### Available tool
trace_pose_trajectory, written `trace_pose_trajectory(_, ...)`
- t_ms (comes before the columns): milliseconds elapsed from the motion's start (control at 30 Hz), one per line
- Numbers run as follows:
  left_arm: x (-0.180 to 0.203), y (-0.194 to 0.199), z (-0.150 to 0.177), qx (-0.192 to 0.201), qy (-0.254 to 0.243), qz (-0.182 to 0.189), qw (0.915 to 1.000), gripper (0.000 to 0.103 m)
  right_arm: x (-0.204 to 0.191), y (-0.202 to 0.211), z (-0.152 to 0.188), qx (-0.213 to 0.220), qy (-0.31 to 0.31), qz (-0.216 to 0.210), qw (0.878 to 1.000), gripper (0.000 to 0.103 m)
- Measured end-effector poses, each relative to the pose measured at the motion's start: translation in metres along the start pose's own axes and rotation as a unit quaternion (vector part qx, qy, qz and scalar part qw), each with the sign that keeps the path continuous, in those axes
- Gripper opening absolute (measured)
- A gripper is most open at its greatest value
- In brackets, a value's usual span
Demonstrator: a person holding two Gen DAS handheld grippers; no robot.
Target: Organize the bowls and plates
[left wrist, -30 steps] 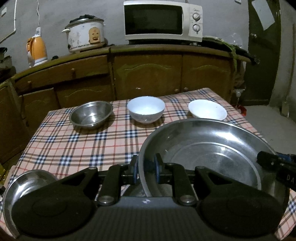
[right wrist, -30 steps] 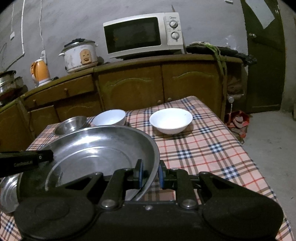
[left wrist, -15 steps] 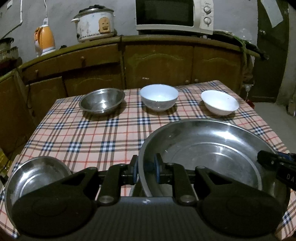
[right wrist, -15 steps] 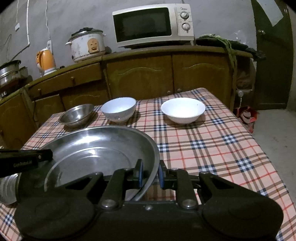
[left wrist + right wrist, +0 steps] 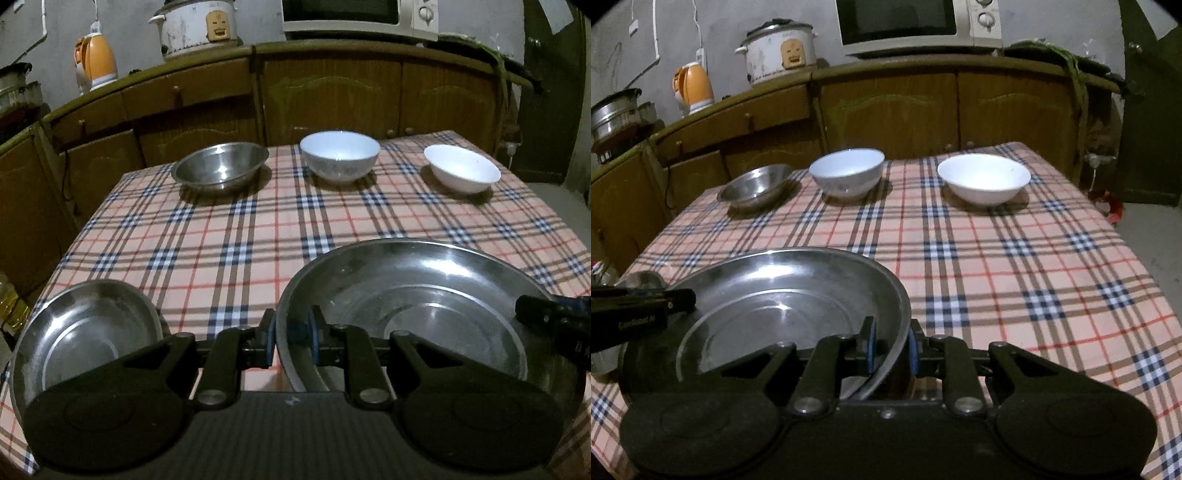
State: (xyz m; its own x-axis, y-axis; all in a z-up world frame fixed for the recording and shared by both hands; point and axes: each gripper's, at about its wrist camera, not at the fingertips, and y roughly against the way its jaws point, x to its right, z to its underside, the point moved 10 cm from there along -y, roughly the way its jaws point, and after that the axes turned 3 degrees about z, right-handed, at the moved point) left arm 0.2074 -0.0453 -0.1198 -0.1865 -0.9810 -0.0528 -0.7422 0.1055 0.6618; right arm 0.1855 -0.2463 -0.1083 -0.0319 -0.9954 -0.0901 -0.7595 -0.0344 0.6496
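- Both tongs, the left tongs (image 5: 291, 334) and the right tongs (image 5: 892, 345), stay clamped on opposite rims of the large steel plate (image 5: 417, 306).
- The plate has sunk toward the near tabletop (image 5: 229, 251), right of the small steel plate (image 5: 88, 328).
- Probably not yet touching down; contact is hidden.

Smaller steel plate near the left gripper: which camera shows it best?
The left wrist view. There the smaller steel plate shows most of its rim and inside, beside the large steel pan. The right wrist view catches only a sliver of it behind the left gripper.
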Motion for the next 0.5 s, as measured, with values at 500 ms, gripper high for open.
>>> trace_pose_trajectory(500,0.000,-0.013,0.025,-0.008,-0.005,-0.003,1.0000,0.020,-0.003,-0.015,0.018,-0.014,0.027,0.011,0.999,0.024)
